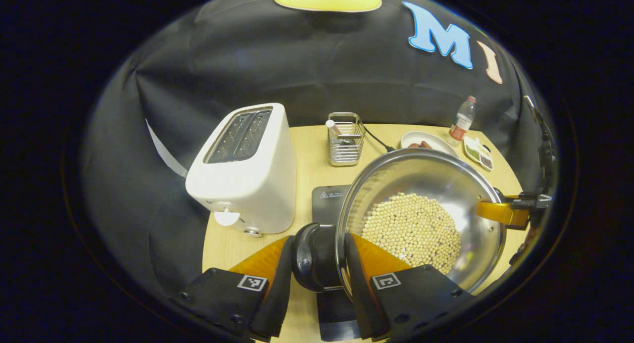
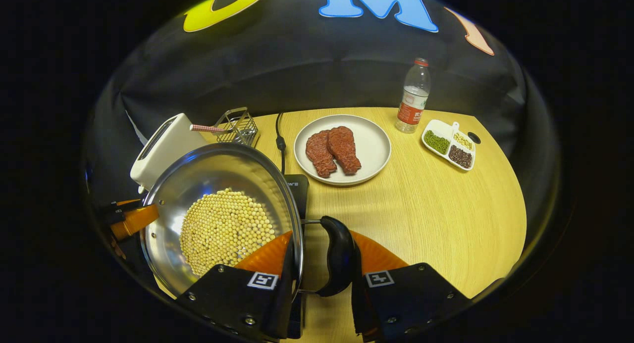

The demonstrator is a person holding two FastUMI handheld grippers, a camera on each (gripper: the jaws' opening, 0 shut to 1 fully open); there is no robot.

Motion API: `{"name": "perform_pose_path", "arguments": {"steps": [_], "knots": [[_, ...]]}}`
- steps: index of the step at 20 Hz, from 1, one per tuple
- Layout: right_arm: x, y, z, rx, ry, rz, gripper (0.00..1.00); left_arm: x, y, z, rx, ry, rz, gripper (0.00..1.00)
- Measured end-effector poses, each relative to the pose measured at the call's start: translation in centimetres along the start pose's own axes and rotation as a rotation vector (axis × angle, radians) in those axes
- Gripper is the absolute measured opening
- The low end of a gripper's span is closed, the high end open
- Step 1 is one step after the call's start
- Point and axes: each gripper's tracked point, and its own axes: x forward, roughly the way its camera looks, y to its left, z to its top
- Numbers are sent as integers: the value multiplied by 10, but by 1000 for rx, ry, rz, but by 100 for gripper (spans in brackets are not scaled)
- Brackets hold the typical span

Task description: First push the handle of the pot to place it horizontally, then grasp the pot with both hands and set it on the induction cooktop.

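— What's in the pot [image 1: 421, 219]?

— Pale yellow beans [image 1: 411, 230] heaped on its steel bottom; the left gripper [image 1: 317, 278] is clamped on the long black handle [image 1: 313, 256], the right gripper [image 2: 322, 278] on the small side handle [image 2: 339, 256]; the pot sits over the dark induction cooktop [image 1: 329, 200] near the desk's front edge.

— And around it?

— A white toaster [image 1: 245, 170] just beside it toward the left edge; a wire basket [image 1: 345, 145] behind; a plate [image 2: 369, 160] with two meat pieces [image 2: 333, 151]; at the far right corner a bottle [image 2: 412, 98] and a three-part dish [image 2: 448, 144] of beans.
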Motion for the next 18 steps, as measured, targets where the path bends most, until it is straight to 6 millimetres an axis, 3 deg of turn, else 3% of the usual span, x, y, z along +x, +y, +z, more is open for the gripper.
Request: {"name": "perform_pose_path", "arguments": {"steps": [5,12,15,16,17,18], "knots": [[12,11,2,-10,3,-5,49,13,12,-5,-22,5,-4,60],[17,16,3,2,-12,10,49,13,20,-2,-16,-29,13,60],[18,17,3,1,-19,19,52,9,24,1,-44,-66,14,67],[16,18,4,-2,-25,30,57,7,26,6,-61,-85,24,65],[14,16,8,-9,-42,28,53,4,27,10,-75,-109,34,70],[9,14,13,-11,-64,28,67,-4,30,15,-90,-132,44,81]]}}
